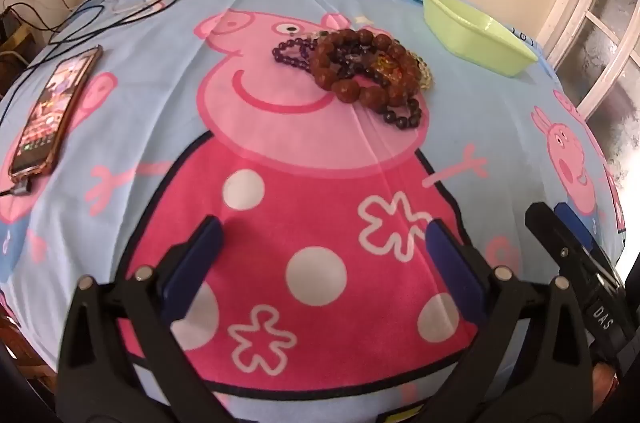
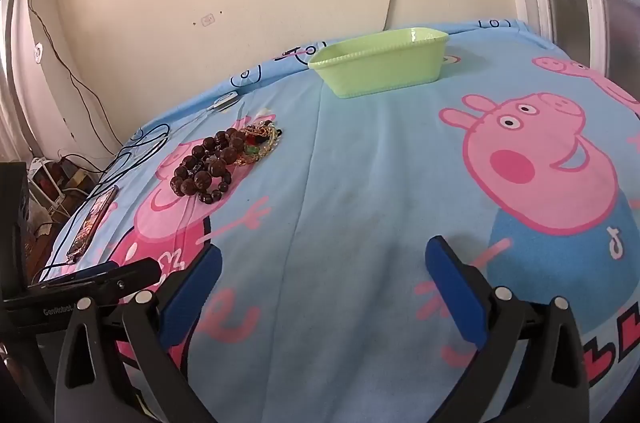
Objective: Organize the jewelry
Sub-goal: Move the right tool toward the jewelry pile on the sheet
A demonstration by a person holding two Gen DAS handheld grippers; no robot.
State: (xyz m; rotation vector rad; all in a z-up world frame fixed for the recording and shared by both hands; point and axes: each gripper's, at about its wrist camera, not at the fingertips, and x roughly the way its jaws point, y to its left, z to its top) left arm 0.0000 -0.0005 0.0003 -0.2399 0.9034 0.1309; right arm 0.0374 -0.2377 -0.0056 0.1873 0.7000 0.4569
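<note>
A heap of beaded bracelets in brown, purple and amber [image 1: 356, 67] lies on the pale blue cartoon-pig cloth [image 1: 168, 71] covering the worktop, well apart from the light green plastic tub [image 2: 380, 67] near the wall. The left hand-held gripper [image 1: 322, 235] and the right hand-held gripper [image 2: 324, 259] both hover with blue pads wide apart, holding nothing. A smartphone [image 1: 56, 111] lies at the cloth's left edge.
</note>
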